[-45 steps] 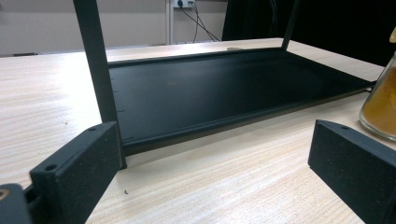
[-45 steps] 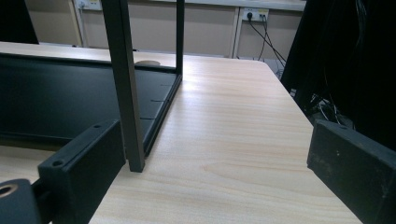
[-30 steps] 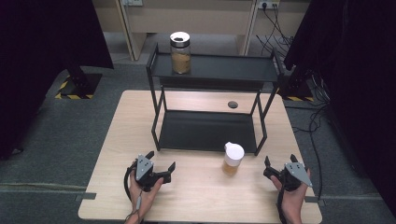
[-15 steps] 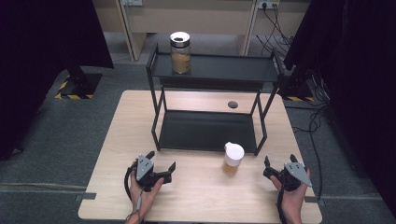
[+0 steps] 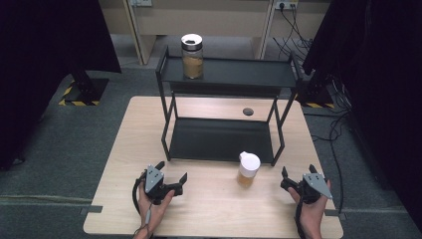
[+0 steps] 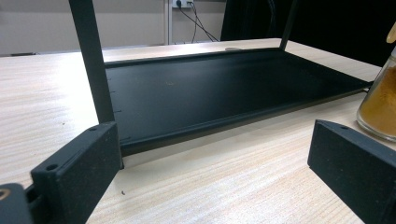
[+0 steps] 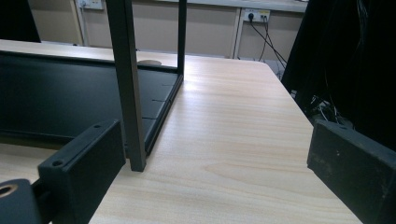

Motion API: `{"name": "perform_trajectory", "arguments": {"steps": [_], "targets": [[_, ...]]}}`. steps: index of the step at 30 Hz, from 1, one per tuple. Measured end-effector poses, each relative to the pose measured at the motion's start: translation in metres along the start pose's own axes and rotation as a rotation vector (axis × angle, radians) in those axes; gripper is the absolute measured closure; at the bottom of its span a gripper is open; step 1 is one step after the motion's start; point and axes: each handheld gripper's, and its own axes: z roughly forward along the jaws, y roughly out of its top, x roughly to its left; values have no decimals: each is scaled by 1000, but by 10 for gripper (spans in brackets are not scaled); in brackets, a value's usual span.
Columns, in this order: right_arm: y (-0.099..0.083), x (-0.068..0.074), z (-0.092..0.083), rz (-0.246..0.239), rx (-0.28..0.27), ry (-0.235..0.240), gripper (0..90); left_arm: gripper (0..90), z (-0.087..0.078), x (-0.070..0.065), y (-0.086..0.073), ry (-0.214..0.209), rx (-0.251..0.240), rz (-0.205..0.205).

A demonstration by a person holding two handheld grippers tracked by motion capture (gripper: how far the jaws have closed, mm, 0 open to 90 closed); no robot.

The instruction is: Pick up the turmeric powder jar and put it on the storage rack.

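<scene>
A black two-tier shelf (image 5: 224,139) stands on the wooden table (image 5: 124,149). On its top tier, at the left, is a glass jar (image 5: 192,56) of brown powder with a dark lid. A second jar (image 5: 248,169) with a white lid stands on the table just in front of the shelf's lower tier; its glass side also appears at the right edge of the left gripper view as the jar (image 6: 380,102). My left gripper (image 5: 172,171) rests open near the front left, nothing between its jaws. My right gripper (image 5: 298,170) rests open at the front right, also holding nothing.
The lower shelf tier (image 6: 224,88) is bare, and a shelf post (image 7: 128,84) stands close ahead of the right gripper. A round cable hole (image 5: 248,111) lies behind the shelf. Cables and dark curtains surround the table.
</scene>
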Motion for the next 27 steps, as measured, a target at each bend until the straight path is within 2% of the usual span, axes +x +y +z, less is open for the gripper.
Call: {"name": "perform_trajectory", "arguments": {"steps": [27], "targets": [[0,-1,0,3,-1,2,44,18,-1,-3,-1,-4,-1,10]]}}
